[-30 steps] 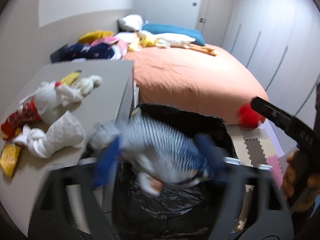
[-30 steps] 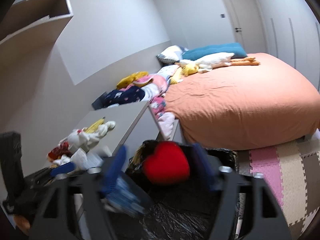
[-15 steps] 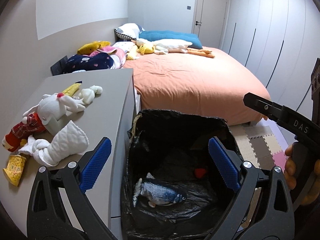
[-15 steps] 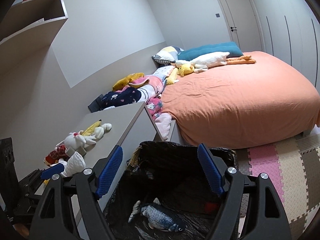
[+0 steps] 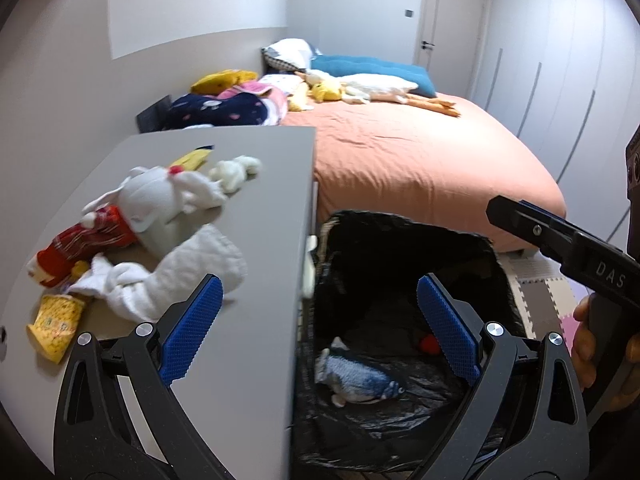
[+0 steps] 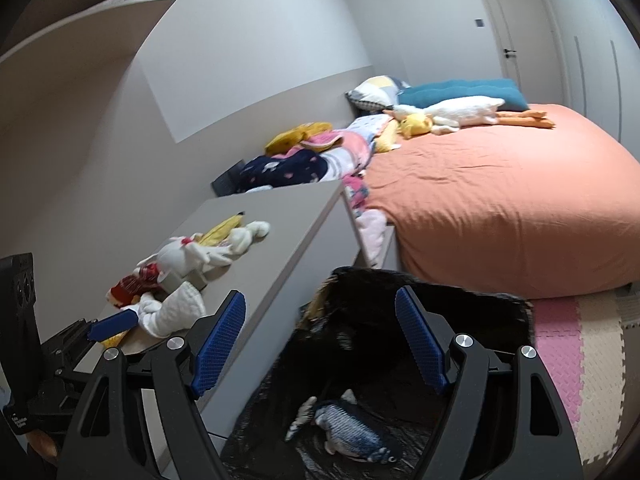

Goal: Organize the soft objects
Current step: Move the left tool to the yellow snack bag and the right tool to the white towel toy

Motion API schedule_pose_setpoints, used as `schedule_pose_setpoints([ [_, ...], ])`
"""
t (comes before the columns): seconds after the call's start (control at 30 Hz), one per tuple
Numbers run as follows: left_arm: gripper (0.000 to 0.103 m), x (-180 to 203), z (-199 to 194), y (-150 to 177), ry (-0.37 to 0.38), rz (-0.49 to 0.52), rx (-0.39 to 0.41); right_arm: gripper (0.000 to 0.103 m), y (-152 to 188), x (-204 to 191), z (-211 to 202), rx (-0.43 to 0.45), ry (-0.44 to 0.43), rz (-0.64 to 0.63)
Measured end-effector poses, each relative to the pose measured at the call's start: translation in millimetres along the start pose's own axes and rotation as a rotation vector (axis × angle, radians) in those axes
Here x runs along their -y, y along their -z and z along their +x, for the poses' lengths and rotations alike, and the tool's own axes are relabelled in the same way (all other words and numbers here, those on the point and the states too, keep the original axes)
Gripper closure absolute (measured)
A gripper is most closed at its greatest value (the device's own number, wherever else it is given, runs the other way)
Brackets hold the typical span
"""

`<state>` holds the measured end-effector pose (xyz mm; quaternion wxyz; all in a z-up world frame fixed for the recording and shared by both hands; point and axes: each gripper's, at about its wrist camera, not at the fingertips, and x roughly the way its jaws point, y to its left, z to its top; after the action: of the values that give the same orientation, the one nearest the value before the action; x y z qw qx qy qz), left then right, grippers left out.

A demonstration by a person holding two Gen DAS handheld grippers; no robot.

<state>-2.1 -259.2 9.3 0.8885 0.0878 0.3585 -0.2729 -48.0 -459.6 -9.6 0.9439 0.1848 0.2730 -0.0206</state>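
Note:
A blue striped fish plush (image 5: 358, 380) (image 6: 352, 430) lies at the bottom of a bin lined with a black bag (image 5: 404, 232) (image 6: 500, 300), beside a red heart plush (image 5: 428, 343). On the grey desk (image 5: 260, 340) (image 6: 280, 248) lie a white rabbit plush (image 5: 160, 196) (image 6: 184, 258), a red checked doll (image 5: 80, 242), a white quilted cloth (image 5: 176, 276) (image 6: 172, 312) and a yellow toy (image 5: 54, 320). My left gripper (image 5: 318, 326) is open over the desk edge and bin. My right gripper (image 6: 320, 338) is open above the bin.
An orange bed (image 5: 420, 160) (image 6: 500, 200) stands behind the bin, with pillows, a goose plush (image 5: 380, 88) and a pile of clothes (image 5: 232, 108) at its head. Foam floor mats (image 6: 580, 340) lie right of the bin. A hand (image 5: 592, 344) holds the right gripper's handle.
The fish plush and red heart dropped from the grippers into the bin; both grippers went from shut to open. Both views have since swung left toward the desk.

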Motion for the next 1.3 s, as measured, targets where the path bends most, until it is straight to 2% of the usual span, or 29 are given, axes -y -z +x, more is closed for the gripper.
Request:
schedule_pose_setpoints([
  [1.13, 0.007, -165, -27, 41, -0.255, -0.325, -0.066, 0.025, 8, -146, 90, -0.174, -0.21, -0.238],
  [1.3, 0.007, -195, -29, 50, -0.296, -0.426, -0.074, 0.025, 10, -164, 101, -0.188, -0.237, -0.27],
])
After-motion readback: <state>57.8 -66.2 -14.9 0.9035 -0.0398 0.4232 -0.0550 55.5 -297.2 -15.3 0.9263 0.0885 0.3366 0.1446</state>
